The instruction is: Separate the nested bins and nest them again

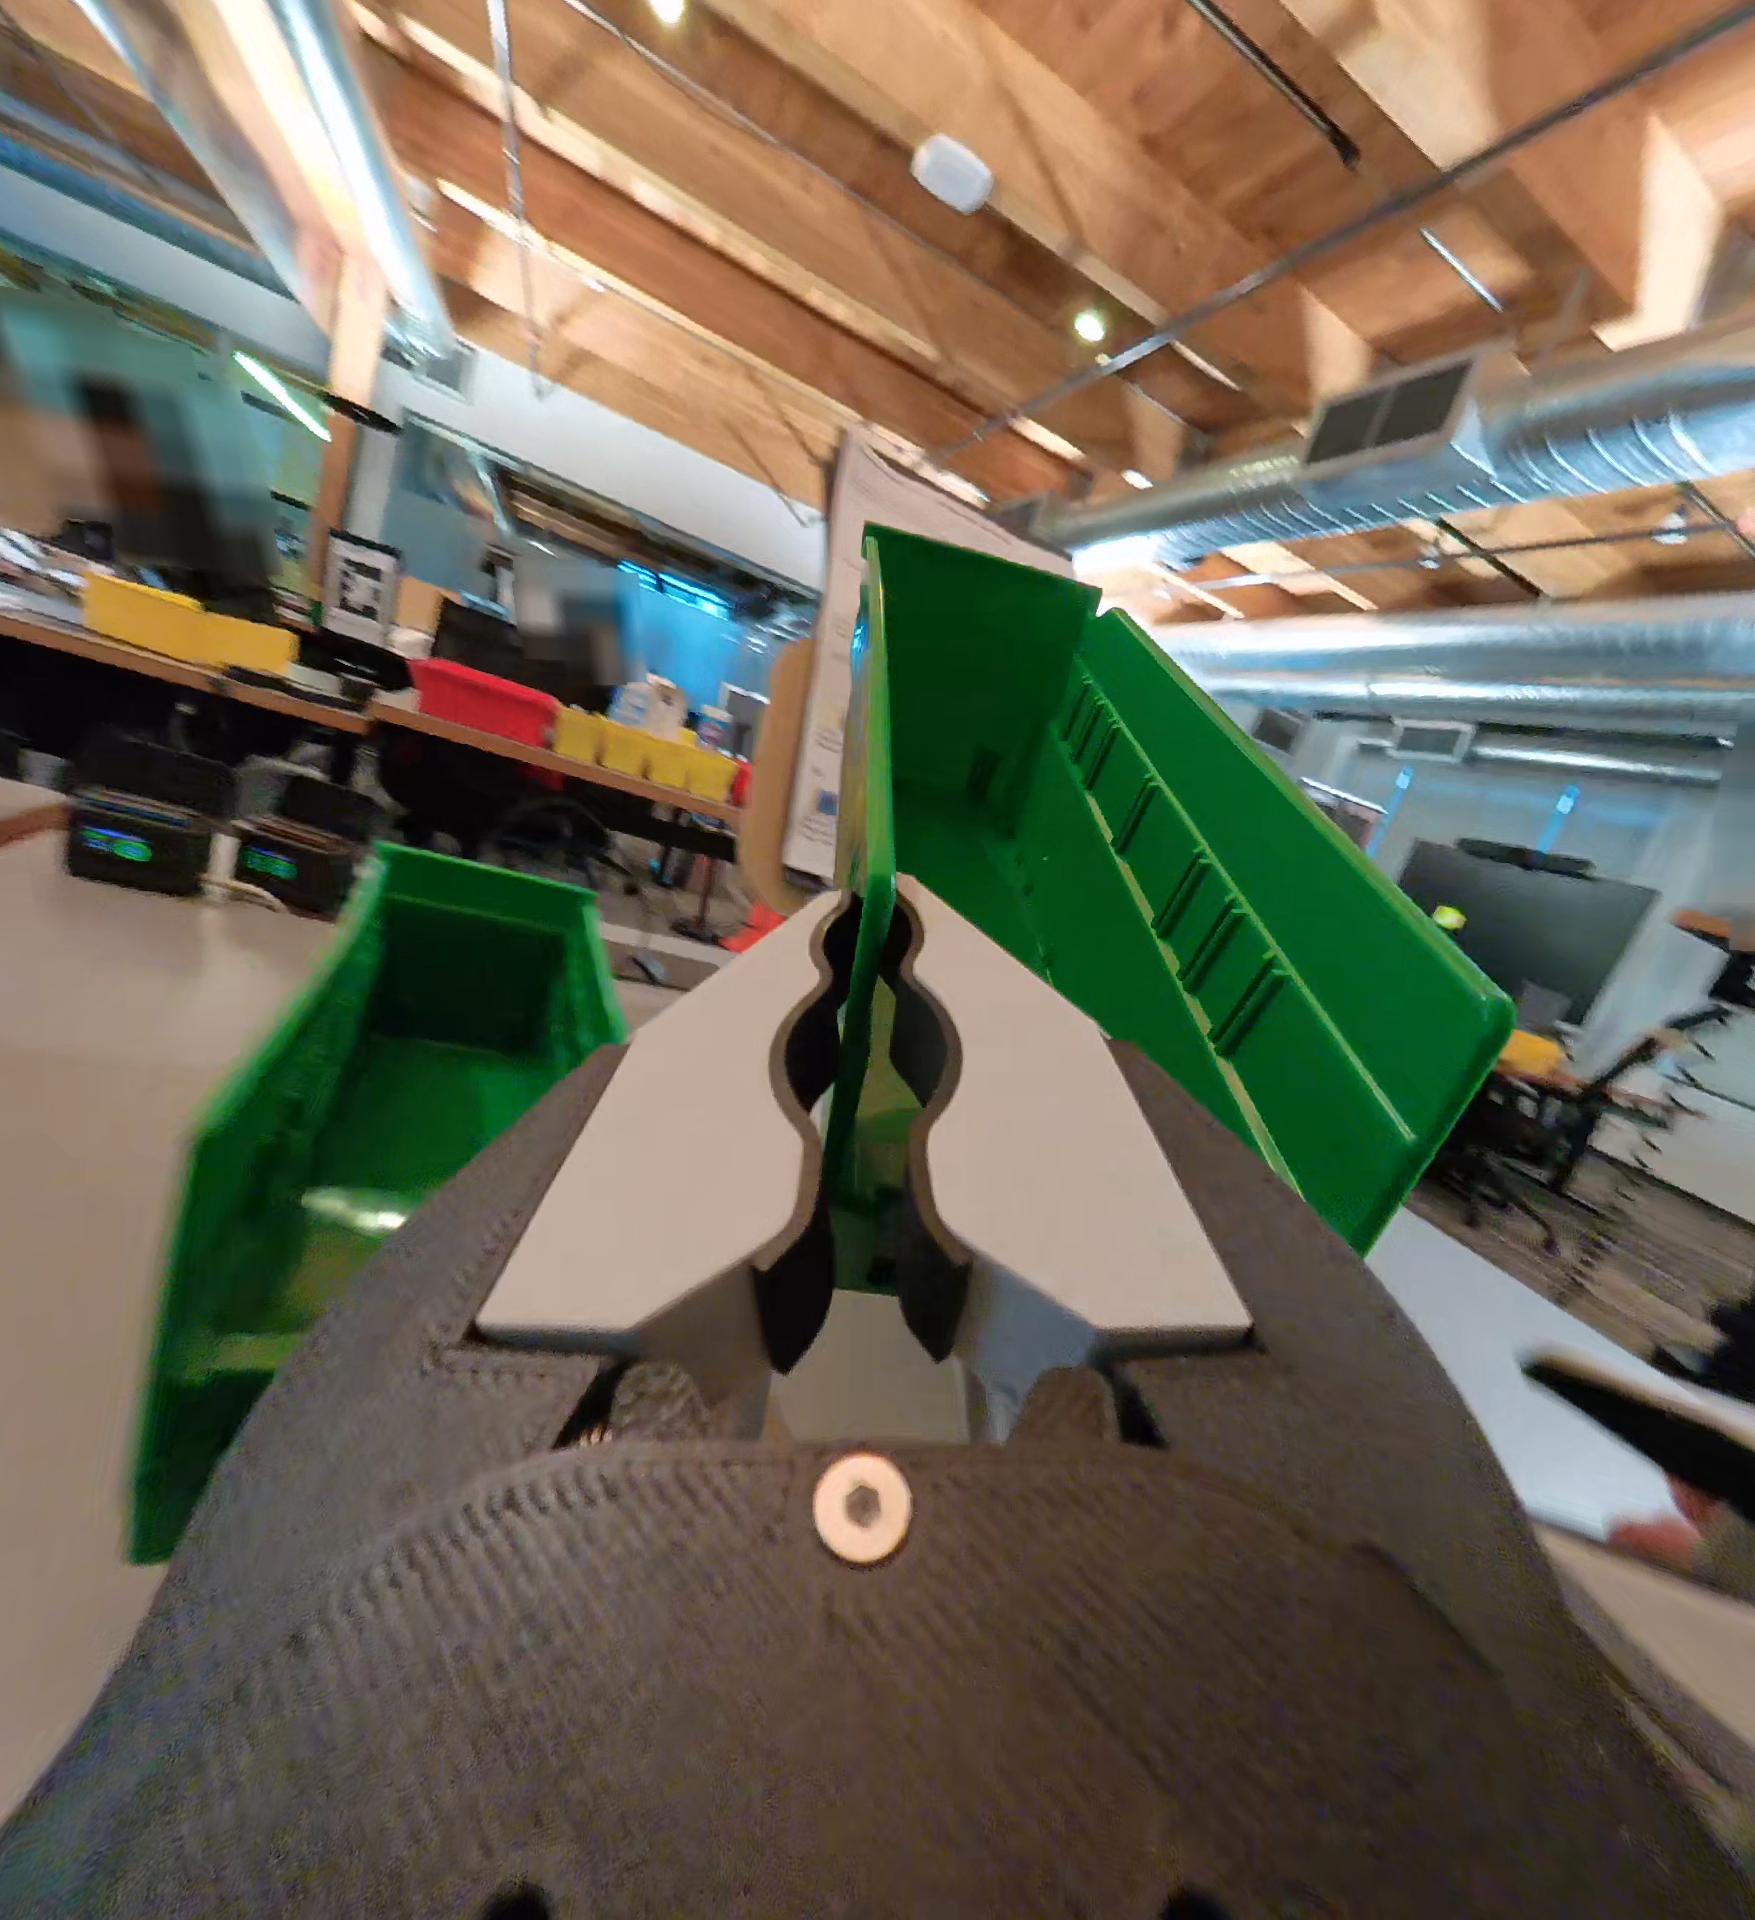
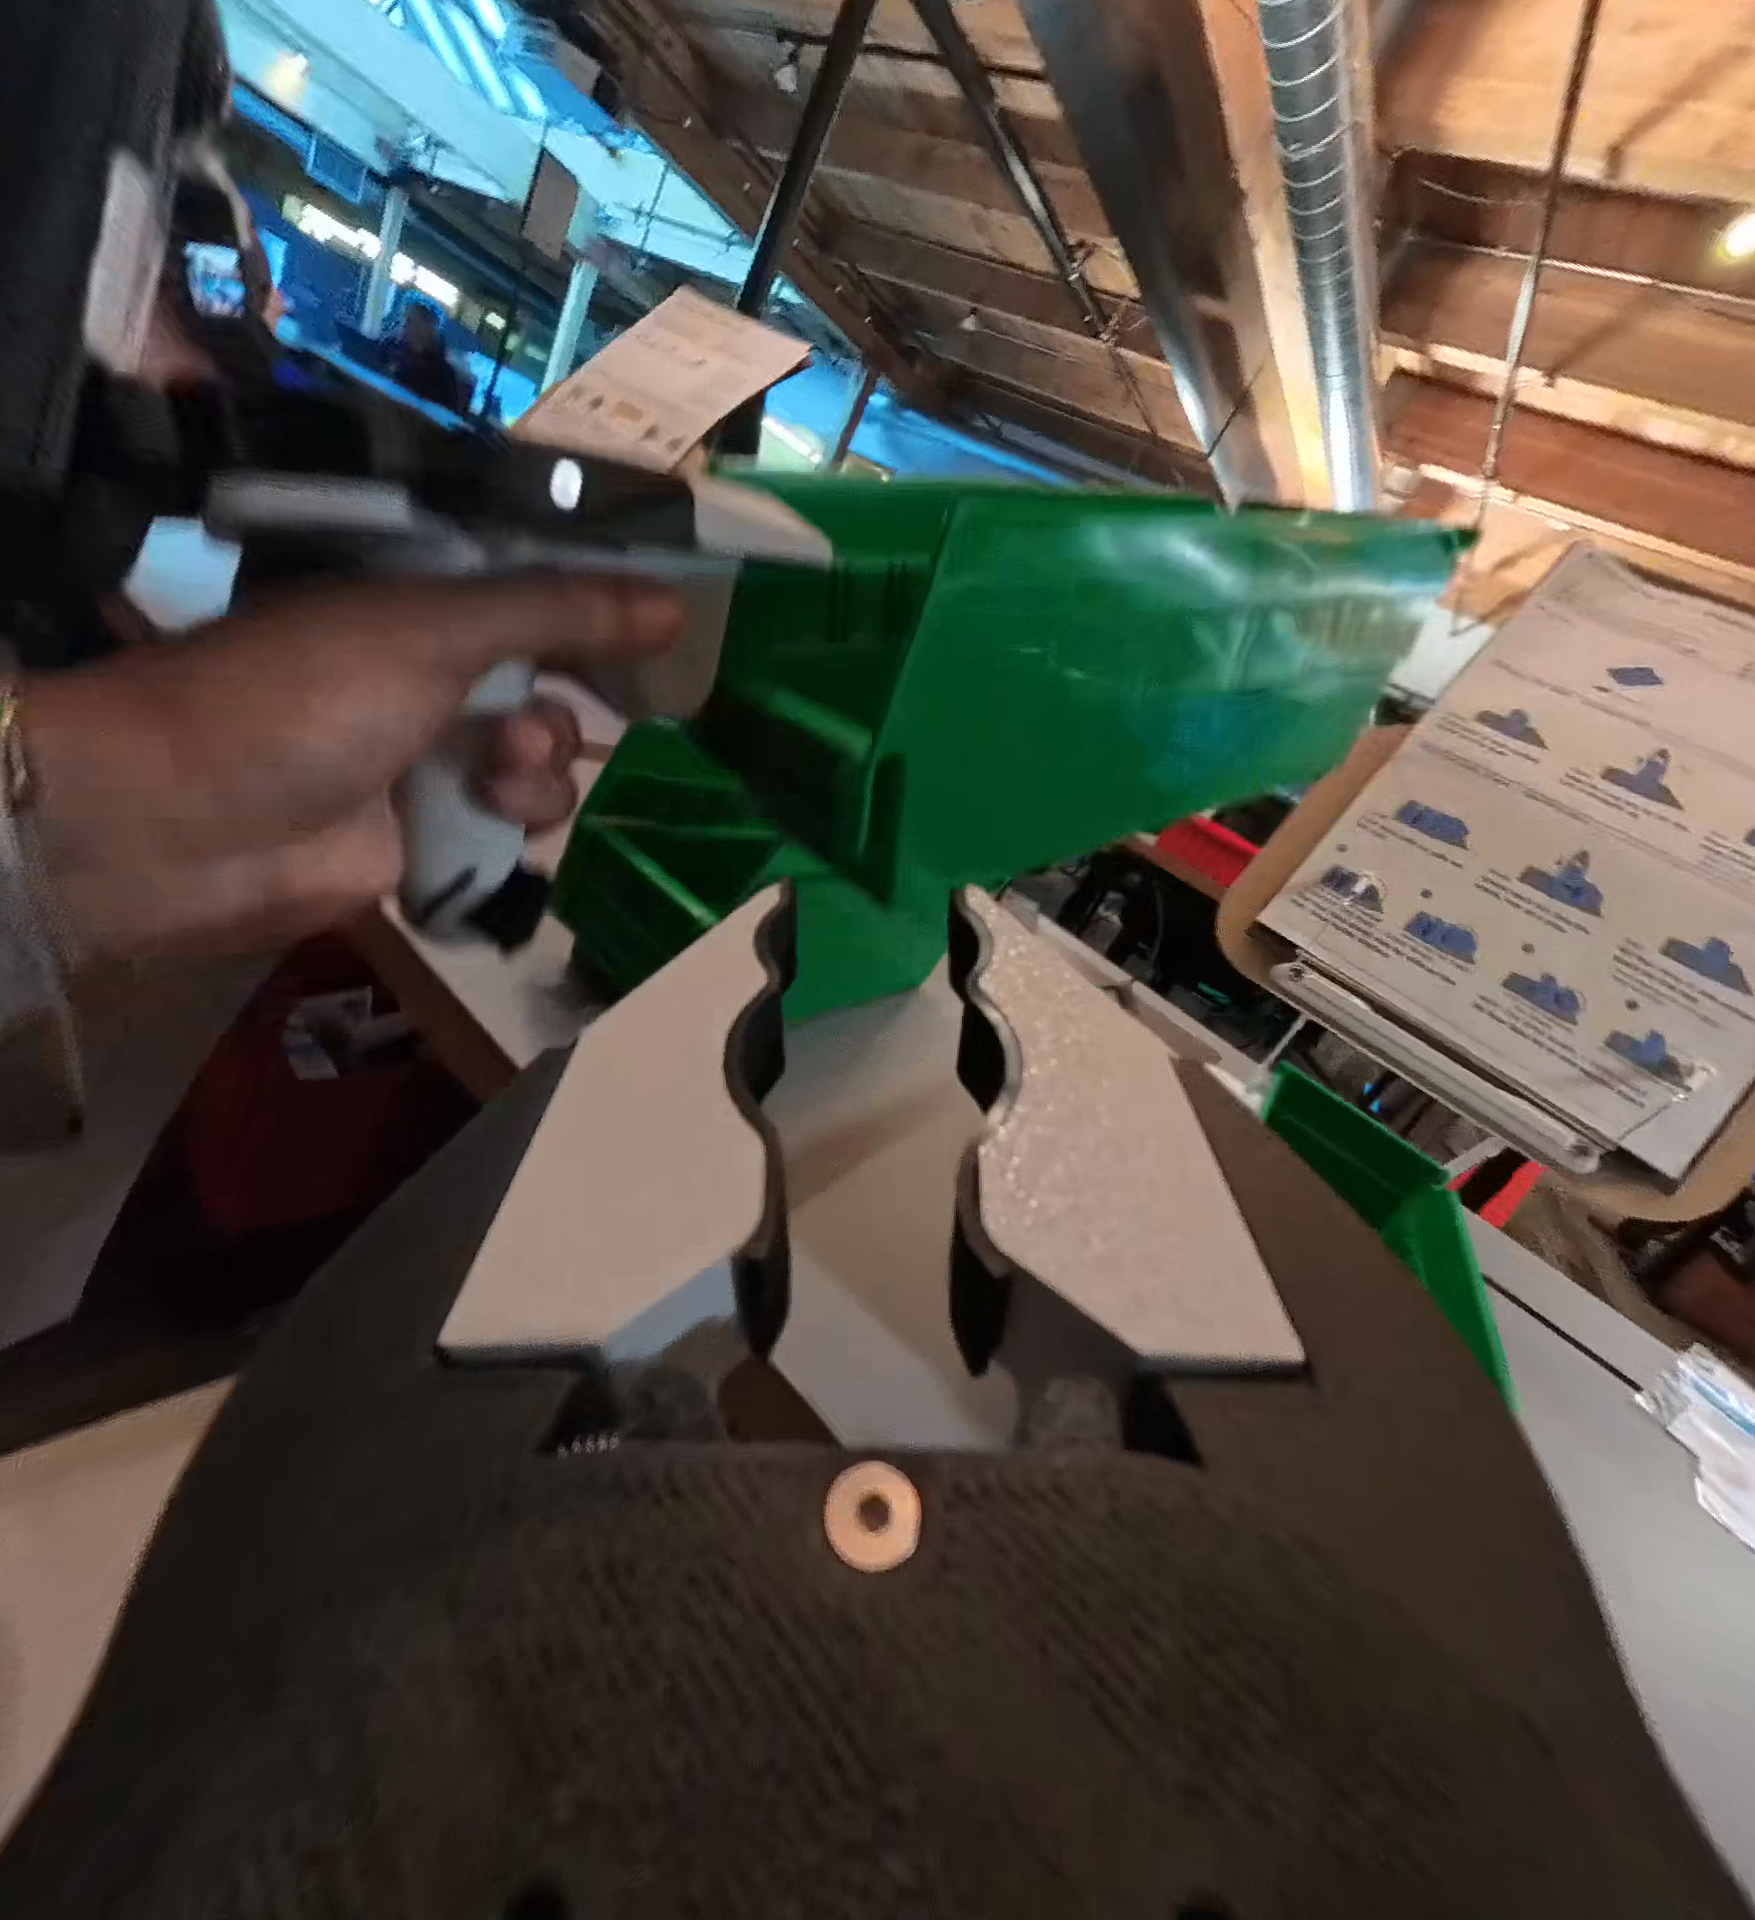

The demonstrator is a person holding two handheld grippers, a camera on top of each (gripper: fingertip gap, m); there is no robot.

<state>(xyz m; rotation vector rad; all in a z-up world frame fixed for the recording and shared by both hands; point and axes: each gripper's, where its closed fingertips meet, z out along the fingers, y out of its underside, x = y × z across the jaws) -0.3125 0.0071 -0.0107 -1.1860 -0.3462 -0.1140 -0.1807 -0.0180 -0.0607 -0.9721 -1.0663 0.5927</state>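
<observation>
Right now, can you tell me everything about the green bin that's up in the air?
The lifted green bin looks like glossy hard plastic, long and narrow, open-topped, with raised ribs along an inner wall. It is empty and tilted, held off the table. The left gripper pinches one thin wall edge between its grey fingers. Nothing else touches it; another green bin sits on the table nearby.

In the left wrist view, the gripper body hides the near end of the green bin (image 1: 374, 1122) at lower left, and motion blur smears its outline. In the right wrist view, a third green bin (image 2: 1392, 1195) shows only as a sliver behind the right finger. The hand (image 2: 260, 748) at left is blurred.
</observation>
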